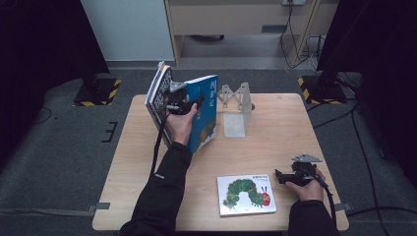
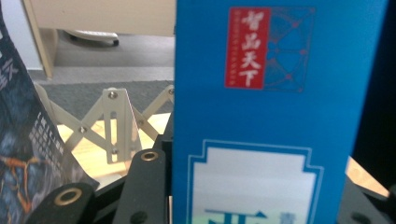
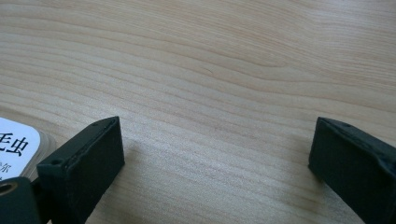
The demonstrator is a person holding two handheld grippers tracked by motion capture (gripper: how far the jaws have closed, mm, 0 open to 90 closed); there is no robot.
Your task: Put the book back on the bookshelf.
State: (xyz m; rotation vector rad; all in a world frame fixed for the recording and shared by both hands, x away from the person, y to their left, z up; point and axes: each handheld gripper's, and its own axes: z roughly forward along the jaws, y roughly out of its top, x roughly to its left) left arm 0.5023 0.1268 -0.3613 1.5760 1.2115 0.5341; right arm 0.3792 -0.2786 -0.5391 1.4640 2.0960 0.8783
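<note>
- Holding the blue book (image 1: 205, 110) upright, the left hand-held gripper (image 1: 189, 105) sits above the far left part of the table (image 1: 275, 137); its jaws are closed on the book's cover.
- In the left gripper view the blue book (image 2: 275, 112) stands between the black jaws, its red label with white characters near the top.
- A dark-covered book (image 1: 158, 96) leans just left of the blue one, over the table's far left corner; whether the two touch cannot be told.
- A pale folding book rack (image 1: 236, 110) stands near the far edge, about the middle, just right of the blue book; its lattice (image 2: 114, 123) shows behind the jaws in the left gripper view.
- The right hand-held gripper (image 1: 282, 176) rests low near the right part of the near edge, jaws spread wide with nothing but bare wood between them (image 3: 215, 154).
- A white caterpillar picture book (image 1: 246, 194) lies flat by the near edge, just left of the right hand-held gripper; its corner (image 3: 16, 144) shows beside that gripper's left jaw.
</note>
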